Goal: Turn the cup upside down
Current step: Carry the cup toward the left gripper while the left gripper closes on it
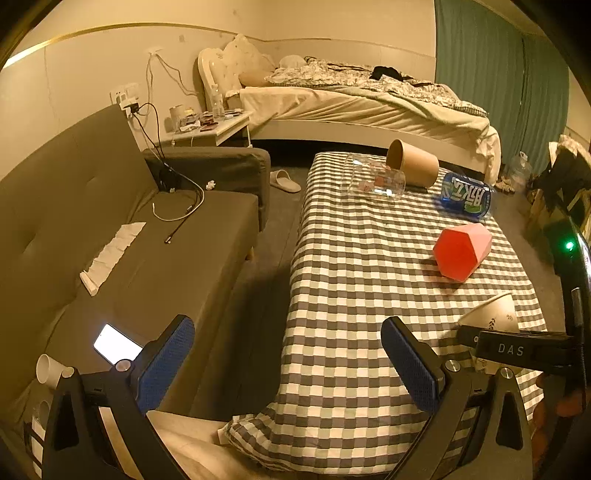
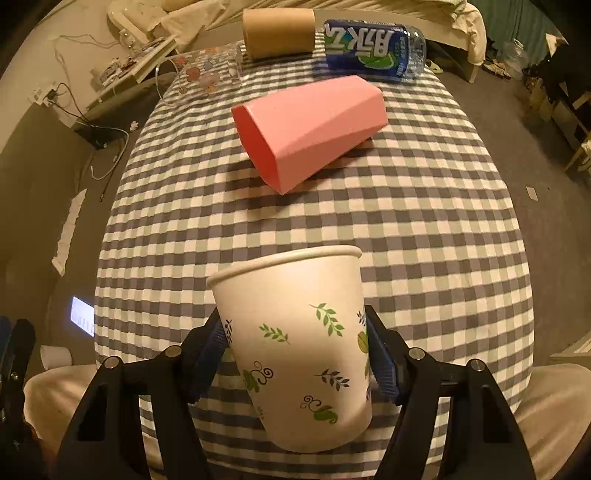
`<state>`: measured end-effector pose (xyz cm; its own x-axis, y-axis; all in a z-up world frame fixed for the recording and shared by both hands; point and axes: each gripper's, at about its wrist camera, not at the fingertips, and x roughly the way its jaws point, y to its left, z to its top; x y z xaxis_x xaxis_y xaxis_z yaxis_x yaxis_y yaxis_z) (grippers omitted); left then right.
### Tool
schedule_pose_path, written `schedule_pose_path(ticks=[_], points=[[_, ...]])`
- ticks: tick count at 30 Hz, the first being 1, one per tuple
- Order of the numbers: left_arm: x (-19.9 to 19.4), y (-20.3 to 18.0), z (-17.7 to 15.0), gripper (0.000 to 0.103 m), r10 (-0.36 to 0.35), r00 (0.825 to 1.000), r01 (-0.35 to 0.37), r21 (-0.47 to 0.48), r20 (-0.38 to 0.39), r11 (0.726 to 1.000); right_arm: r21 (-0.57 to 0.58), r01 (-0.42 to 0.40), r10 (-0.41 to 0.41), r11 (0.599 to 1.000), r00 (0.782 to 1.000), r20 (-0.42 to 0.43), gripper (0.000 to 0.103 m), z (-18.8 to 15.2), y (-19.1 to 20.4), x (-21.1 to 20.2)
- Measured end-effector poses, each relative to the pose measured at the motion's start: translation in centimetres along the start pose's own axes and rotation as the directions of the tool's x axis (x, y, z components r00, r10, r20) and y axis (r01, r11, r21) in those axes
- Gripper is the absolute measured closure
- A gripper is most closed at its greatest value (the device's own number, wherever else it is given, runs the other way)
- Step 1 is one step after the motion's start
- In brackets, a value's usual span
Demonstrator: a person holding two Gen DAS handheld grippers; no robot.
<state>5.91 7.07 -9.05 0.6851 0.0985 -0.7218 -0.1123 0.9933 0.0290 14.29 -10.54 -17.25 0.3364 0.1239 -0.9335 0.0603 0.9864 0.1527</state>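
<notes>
A white paper cup with green leaf prints [image 2: 299, 347] is clamped between the blue pads of my right gripper [image 2: 299, 350], held above the checked tablecloth with its rim pointing away and slightly up. The same cup [image 1: 491, 314] shows at the right edge of the left wrist view, partly hidden behind the right gripper's black body. My left gripper [image 1: 288, 354] is open and empty, hovering over the near left edge of the table.
On the checked tablecloth [image 2: 424, 221] lie a pink faceted cup [image 2: 314, 129], a clear glass [image 2: 199, 74], a brown paper cup [image 2: 279, 31] and a blue bottle [image 2: 373, 48], all on their sides. A grey sofa [image 1: 122, 240] with a lit phone [image 1: 116, 343] stands left.
</notes>
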Motion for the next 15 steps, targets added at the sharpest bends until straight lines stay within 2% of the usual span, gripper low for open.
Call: schedule_pose_path(ticks=[2, 3, 4, 5, 10, 15], points=[[-0.3, -0.6, 0.2, 0.0, -0.002, 1.0, 0.002, 0.006, 0.004, 1.0, -0.034, -0.04, 0.041, 0.999, 0.999, 0.018, 0.034, 0.2, 0.5, -0.2], [-0.5, -0.8, 0.2, 0.0, -0.002, 1.0, 0.002, 0.009, 0.006, 1.0, -0.054, -0.041, 0.043, 0.998, 0.998, 0.036, 0.028, 0.3, 0.6, -0.8], [-0.7, -1.2, 0.3, 0.0, 0.0, 1.0, 0.0, 0.015, 0.009, 1.0, -0.08, -0.028, 0.034, 0.996, 0.997, 0.067, 0.016, 0.3, 0.9, -1.6], [-0.9, -1.4, 0.3, 0.0, 0.001, 1.0, -0.001, 0.018, 0.011, 1.0, -0.104, -0.008, 0.02, 0.995, 0.994, 0.109, 0.012, 0.3, 1.1, -2.6], [-2.5, -3.6, 0.7, 0.0, -0.012, 1.0, 0.012, 0.019, 0.017, 1.0, -0.138, -0.036, 0.068, 0.99, 0.97, 0.233, 0.012, 0.4, 0.3, -7.7], [-4.5, -6.9, 0.8, 0.0, -0.067, 0.996, 0.066, 0.016, 0.053, 0.998, -0.168, 0.027, 0.037, 0.985, 0.929, 0.367, 0.012, -0.3, -1.9, -12.3]])
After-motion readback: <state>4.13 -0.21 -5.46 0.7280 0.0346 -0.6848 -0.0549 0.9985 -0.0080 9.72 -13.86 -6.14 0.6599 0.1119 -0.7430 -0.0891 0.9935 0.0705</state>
